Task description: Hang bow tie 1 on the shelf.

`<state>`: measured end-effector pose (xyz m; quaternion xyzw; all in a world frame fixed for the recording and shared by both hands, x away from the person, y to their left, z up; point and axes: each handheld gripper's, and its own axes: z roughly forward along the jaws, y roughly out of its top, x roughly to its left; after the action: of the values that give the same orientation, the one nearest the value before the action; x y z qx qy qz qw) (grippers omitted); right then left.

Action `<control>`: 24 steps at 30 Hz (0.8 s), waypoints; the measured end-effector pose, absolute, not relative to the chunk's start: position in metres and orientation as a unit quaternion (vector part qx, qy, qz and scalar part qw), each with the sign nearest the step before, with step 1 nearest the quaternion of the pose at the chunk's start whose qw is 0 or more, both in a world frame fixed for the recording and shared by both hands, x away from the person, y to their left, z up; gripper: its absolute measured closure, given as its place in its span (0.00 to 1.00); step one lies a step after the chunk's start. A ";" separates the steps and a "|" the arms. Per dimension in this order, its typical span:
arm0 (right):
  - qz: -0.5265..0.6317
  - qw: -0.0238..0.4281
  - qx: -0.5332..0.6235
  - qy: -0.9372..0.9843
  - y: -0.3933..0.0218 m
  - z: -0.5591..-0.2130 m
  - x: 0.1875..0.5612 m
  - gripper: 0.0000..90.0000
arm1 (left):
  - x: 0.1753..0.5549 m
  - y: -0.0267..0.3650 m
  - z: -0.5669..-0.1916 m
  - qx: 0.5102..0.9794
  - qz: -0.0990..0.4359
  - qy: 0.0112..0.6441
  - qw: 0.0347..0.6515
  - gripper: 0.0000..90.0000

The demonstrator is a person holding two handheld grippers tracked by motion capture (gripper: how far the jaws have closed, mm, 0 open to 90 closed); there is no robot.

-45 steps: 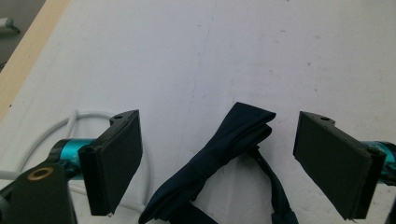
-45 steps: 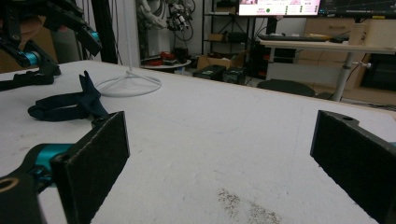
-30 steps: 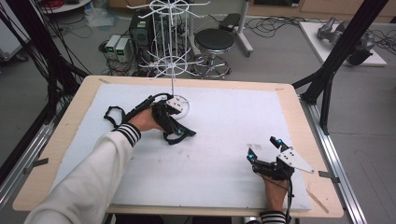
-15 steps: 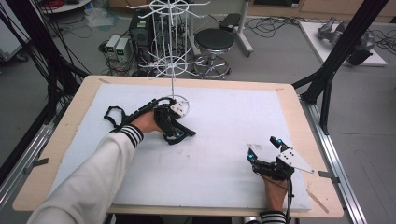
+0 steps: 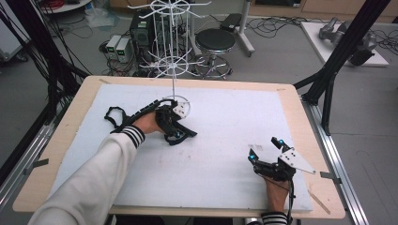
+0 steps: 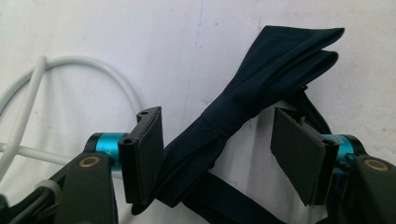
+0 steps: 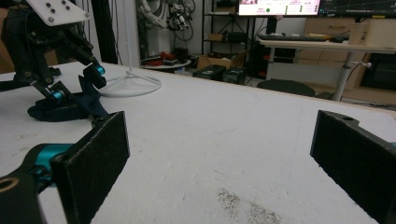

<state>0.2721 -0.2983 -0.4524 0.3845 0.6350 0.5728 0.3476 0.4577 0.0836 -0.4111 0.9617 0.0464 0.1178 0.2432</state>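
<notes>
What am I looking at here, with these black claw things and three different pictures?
A person sits at a white table with a hand-held two-jaw gripper in each hand. One picture looks down from above; each of the other two comes from a camera riding on a gripper.

The left gripper has just been closing around a dark blue fabric band, which lies between its pads, not yet squeezed. A white wire stand rises beside it. The right gripper rests open near the table's edge, holding nothing.

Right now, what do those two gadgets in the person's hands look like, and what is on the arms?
Both are black. The left gripper has flat black pads on turquoise pivots with brass-coloured pins. The right gripper carries a grey three-cornered plate and a trailing black cable. The sleeves are white with dark-striped cuffs.
</notes>
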 end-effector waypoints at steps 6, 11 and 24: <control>0.573 0.347 0.385 0.635 -0.298 -0.452 0.272 0.04 | 0.458 0.081 -0.414 0.966 0.121 0.035 0.227 0.42; 0.573 0.347 0.384 0.635 -0.299 -0.452 0.272 0.04 | 0.458 0.079 -0.415 0.966 0.127 0.031 0.224 0.46; 0.573 0.348 0.385 0.634 -0.298 -0.452 0.272 0.04 | 0.452 0.076 -0.414 0.969 0.128 0.033 0.210 0.66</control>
<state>0.2723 -0.2985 -0.4524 0.3852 0.6341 0.5734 0.3476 0.4523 0.0763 -0.4141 0.9689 0.0329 0.1277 0.2096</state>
